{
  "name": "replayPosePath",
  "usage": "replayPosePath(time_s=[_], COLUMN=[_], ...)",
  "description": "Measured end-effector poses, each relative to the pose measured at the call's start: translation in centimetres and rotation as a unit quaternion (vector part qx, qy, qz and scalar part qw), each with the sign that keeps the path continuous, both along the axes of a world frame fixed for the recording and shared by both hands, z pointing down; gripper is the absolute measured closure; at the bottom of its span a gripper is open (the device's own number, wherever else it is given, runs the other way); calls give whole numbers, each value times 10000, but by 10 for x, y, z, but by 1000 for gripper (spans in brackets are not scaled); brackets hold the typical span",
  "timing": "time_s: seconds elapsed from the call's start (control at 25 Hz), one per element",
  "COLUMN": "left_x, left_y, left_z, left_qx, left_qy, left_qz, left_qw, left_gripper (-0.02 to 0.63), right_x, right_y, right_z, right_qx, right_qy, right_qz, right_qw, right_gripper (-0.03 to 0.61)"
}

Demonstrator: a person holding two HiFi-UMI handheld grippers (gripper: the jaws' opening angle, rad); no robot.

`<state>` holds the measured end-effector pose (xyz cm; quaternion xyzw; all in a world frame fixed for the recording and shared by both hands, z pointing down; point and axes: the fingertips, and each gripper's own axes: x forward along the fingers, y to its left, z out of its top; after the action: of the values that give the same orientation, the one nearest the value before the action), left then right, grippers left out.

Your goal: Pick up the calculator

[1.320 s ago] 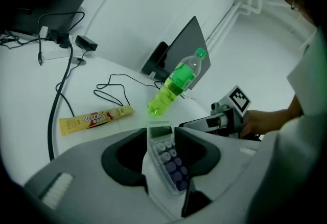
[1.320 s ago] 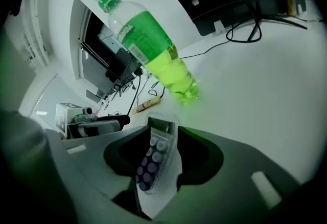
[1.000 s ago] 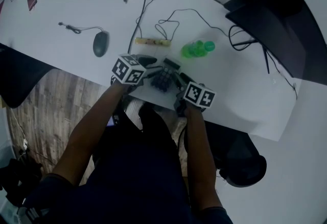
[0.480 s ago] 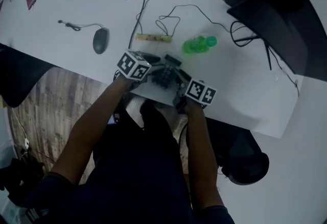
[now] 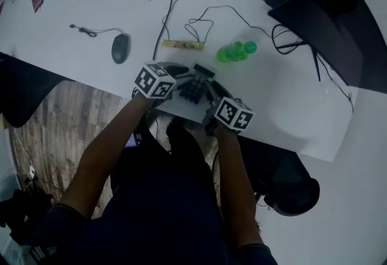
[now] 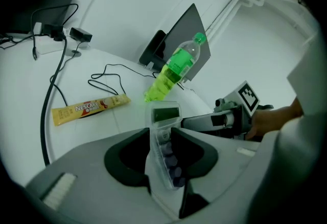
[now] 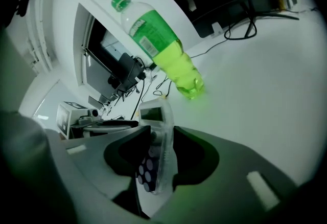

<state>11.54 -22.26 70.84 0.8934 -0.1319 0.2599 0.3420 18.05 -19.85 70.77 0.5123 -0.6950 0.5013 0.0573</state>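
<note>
Far left on the white worktop (image 5: pixel 66 13): black computer mouse (image 5: pixel 120 49) with its cord, well apart from the work. Next along, yellow coffee sachet (image 5: pixel 181 45) lying flat beside a trailing black cable (image 5: pixel 164 16).

Then the left gripper (image 6: pixel 161 138), marker cube uppermost. Jaws just been closing, now pinching the small clear-cased calculator with dark keys (image 6: pixel 166 154) edge-on, display end poking out beyond the fingertips. In the head view, calculator near the worktop's front edge, between the two grippers. Cannot tell whether it is clear of the surface.

Right of that, the right gripper (image 7: pixel 159 136), likewise clamped on the same calculator from the opposite side, keys turned toward its left jaw. Further right, green plastic bottle (image 5: pixel 236 52) standing near, just behind the calculator.

Risks, as a judgement only:
- Two grips on one slim, smooth case, so an uneven lift likely to twist it out of one pair of pads.
- Too light a pinch on the glossy shell, and a slip over the front edge onto the wooden floor (image 5: pixel 66 112).
- Too hard a squeeze, and keys pressed or the case flexed.
- A forward swing while rising, and the bottle knocked over.
</note>
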Motion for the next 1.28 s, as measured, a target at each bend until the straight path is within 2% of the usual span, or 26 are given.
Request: replayPosePath(time_s=[0.4,0.8,1.28], left_x=[-12,-23,-44], left_y=[-7,-10,-14], left_z=[-48,-102,-178], left_qx=[487,975,1639], left_qy=[361,624,995], left_qz=[-128,-38,8], left_qw=[9981,9933,9814], left_gripper=[488,488,488], right_x=[-15,-22,-40], right_y=[-5,-14,-19], right_z=[-43,-98,-173], right_qx=[670,1323,2110], right_qy=[604,885,1055], right_qz=[-300,-246,-184], right_qw=[9955,9869,9716], right_gripper=[433,433,433])
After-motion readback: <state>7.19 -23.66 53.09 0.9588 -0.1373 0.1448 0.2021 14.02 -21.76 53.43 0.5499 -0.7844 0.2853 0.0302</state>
